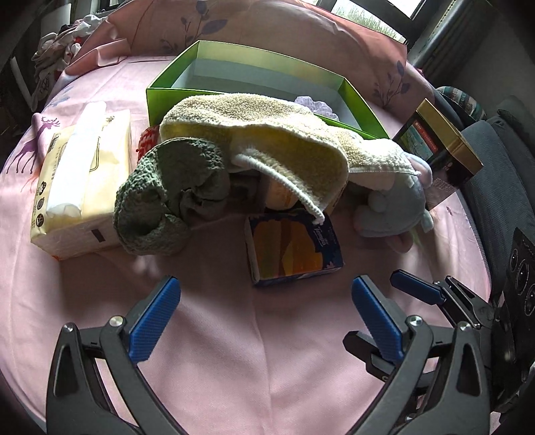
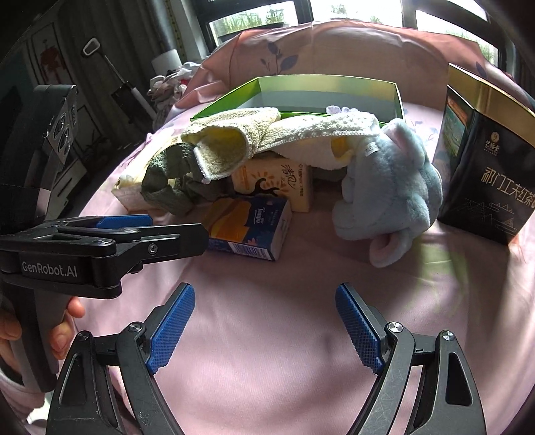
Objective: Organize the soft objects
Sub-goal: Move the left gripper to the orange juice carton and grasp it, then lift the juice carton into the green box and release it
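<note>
Now both grippers hang wide open over the pile of soft things, holding nothing.

The towel (image 1: 267,134) lies on top of the pile in the middle of the bed, draped over a green cloth (image 1: 160,200), a yellow tissue pack (image 2: 277,184) and the plush toy (image 2: 391,187), just in front of the green box (image 1: 254,83). I think the step in hand is the first pick: the left gripper (image 1: 264,318) and the right gripper (image 2: 264,321) should take one soft thing at a time, best the towel by its free edge, and lift it clear so the blue carton (image 1: 294,247) is not dragged along. The pink sheet (image 1: 234,351) is soft and wrinkles easily. A tea box (image 2: 485,160) stands at the right, pillows (image 1: 267,30) and a window (image 2: 260,13) are behind.
</note>
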`<state>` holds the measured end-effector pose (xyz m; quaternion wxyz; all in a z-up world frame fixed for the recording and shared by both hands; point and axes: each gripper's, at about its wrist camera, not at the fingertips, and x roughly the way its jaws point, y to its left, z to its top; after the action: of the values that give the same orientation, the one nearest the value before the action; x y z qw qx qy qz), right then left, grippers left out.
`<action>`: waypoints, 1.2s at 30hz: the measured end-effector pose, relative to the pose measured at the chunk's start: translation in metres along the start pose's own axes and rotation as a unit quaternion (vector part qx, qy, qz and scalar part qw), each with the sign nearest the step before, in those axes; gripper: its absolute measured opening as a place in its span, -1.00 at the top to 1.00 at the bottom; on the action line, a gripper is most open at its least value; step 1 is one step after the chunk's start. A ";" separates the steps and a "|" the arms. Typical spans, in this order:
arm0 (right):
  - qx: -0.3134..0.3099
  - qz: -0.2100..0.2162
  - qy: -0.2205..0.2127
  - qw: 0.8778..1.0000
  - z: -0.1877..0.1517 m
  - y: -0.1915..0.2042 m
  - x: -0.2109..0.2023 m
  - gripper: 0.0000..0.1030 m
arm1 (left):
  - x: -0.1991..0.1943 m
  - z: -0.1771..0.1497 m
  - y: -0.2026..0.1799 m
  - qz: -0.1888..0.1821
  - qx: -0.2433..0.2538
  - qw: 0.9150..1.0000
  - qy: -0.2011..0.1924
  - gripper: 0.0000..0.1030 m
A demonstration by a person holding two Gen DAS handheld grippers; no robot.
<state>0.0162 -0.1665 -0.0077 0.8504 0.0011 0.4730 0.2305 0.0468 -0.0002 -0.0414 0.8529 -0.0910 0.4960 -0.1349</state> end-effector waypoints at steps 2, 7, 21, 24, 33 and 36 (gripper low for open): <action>-0.001 0.002 0.001 1.000 0.001 0.000 0.005 -0.68 | 0.004 0.004 -0.002 -0.002 0.005 1.000 -0.002 -0.98; -0.007 0.004 0.005 1.000 0.008 0.001 0.022 -0.68 | 0.017 0.012 -0.004 -0.011 0.017 1.000 0.001 -0.92; -0.019 0.024 0.010 0.999 0.021 0.005 0.047 0.04 | 0.041 0.017 -0.002 -0.052 0.010 0.998 0.030 -0.25; -0.017 0.025 0.011 0.999 0.022 0.006 0.049 0.10 | 0.040 0.016 -0.003 -0.049 0.016 0.998 0.029 -0.23; -0.022 0.028 -0.005 0.999 0.007 0.018 0.024 0.28 | 0.012 -0.001 -0.010 -0.049 0.027 0.998 0.010 -0.22; -0.035 0.023 -0.023 0.999 0.006 0.027 0.005 0.28 | -0.009 -0.007 -0.014 -0.044 0.032 0.998 -0.011 -0.22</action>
<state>0.0123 -0.1389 -0.0029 0.8550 -0.0126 0.4449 0.2662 0.0344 -0.0109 -0.0328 0.8538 -0.0871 0.4778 -0.1871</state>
